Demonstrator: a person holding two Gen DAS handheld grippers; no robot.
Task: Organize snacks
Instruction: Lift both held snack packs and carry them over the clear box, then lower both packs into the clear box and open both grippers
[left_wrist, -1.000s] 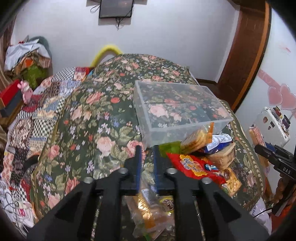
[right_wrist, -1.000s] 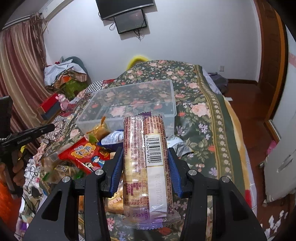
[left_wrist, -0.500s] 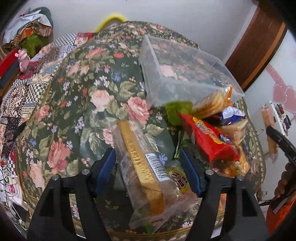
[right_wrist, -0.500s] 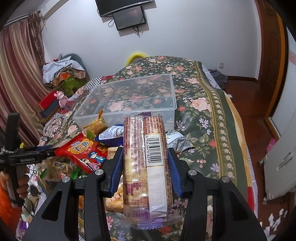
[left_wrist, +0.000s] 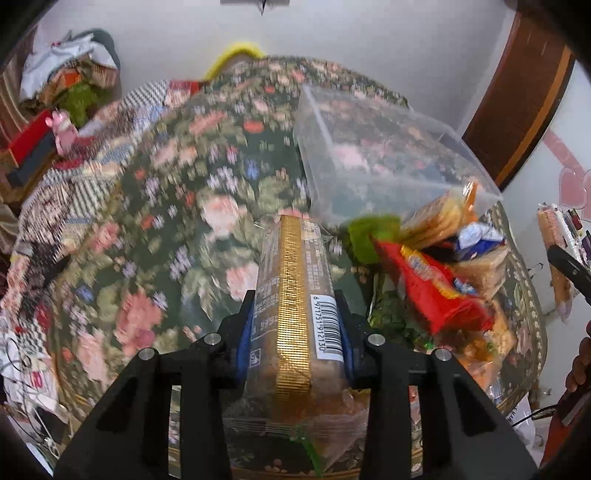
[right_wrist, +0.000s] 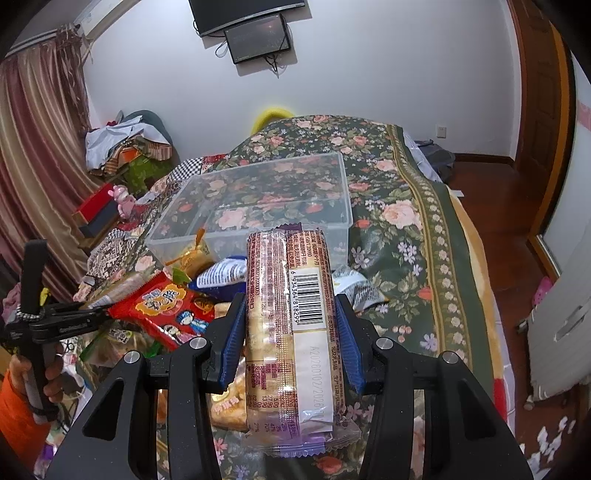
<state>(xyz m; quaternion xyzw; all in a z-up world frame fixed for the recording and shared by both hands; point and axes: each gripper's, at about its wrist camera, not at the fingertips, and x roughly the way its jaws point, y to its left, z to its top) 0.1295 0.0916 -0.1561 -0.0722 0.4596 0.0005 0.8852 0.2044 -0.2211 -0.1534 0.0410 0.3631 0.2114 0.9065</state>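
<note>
Above the bedspread (left_wrist: 155, 236), left gripper (left_wrist: 293, 332) now clamps gold-striped packet (left_wrist: 293, 295); right gripper (right_wrist: 290, 332) still grips biscuit pack (right_wrist: 291, 317).

Glossy plastic wrapper (right_wrist: 291, 325), clear smooth plastic bin (right_wrist: 258, 206), soft floral cloth bedspread (right_wrist: 402, 236).

left gripper (left_wrist: 295, 332): fingers clamped on load | right gripper (right_wrist: 290, 332): fingers clamped on load

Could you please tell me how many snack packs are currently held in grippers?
2: gold-striped clear biscuit pack in left gripper; purple-trimmed biscuit pack in right gripper.
</note>
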